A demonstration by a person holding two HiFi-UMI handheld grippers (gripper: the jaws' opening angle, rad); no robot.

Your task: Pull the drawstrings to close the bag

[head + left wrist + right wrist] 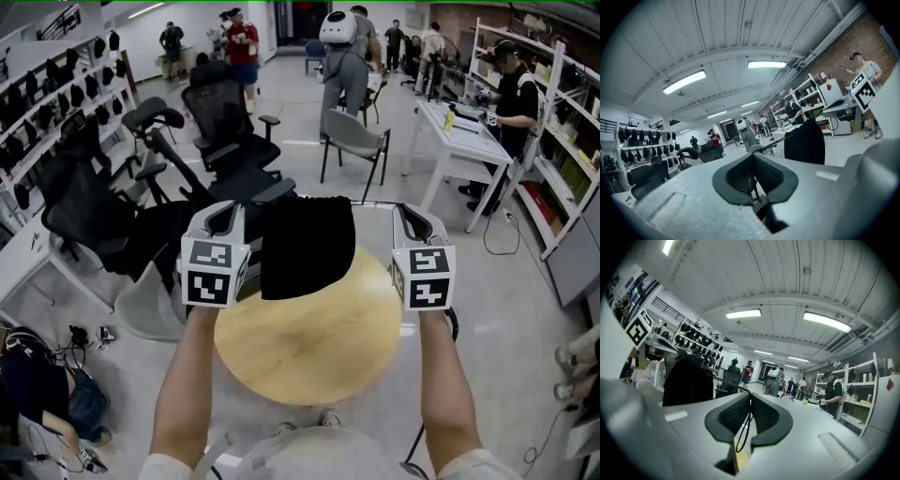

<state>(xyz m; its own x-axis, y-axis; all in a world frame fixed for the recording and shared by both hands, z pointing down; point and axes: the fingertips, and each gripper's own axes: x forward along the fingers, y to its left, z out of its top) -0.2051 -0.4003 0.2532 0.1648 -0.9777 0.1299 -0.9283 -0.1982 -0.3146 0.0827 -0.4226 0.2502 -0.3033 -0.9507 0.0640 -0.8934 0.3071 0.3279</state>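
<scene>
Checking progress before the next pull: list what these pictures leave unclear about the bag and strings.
- Bag mouth, head view: featureless black fabric; how far it is cinched cannot be told.
- Bag contents, all views: hidden by the fabric.
- Left drawstring, head view: too thin against the dark chairs; only the left gripper view shows it, at the shut fingers.
</scene>
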